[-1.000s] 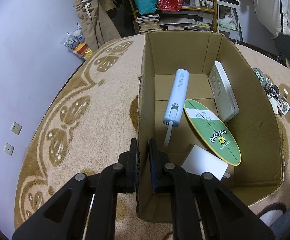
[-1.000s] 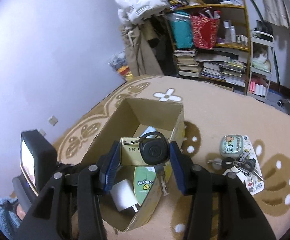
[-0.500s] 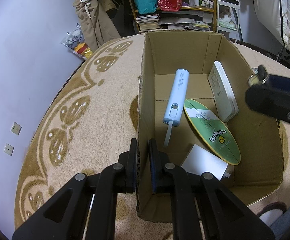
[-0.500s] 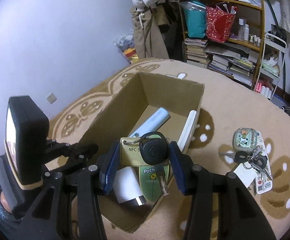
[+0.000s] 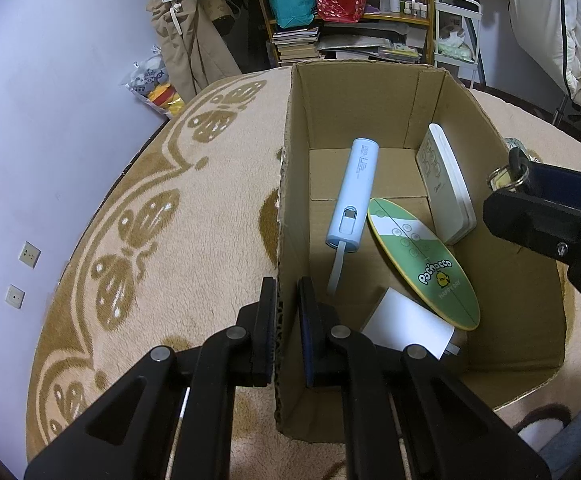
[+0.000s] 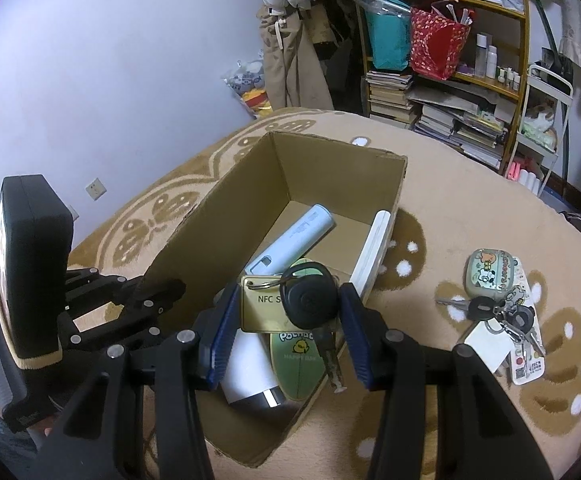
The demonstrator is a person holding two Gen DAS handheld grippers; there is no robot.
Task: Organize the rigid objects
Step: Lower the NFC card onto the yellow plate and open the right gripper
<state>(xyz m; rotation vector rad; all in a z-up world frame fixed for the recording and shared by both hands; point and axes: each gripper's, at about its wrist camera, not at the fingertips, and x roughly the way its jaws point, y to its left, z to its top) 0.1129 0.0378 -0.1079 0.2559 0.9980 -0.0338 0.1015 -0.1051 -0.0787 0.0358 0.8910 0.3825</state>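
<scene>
My left claw (image 5: 286, 320) is clamped on the near left wall of the cardboard box (image 5: 370, 100), steadying it. Already inside: blue power bank (image 5: 354, 196), green oval card (image 5: 422, 264), white remote (image 5: 446, 188), white charger (image 5: 406, 324). My right claw (image 6: 286, 320) grips the black car key (image 6: 308, 300) with gold tag above the box. At three o'clock, a key bunch (image 6: 498, 316) and earbud case (image 6: 490, 274) remain on the rug.
</scene>
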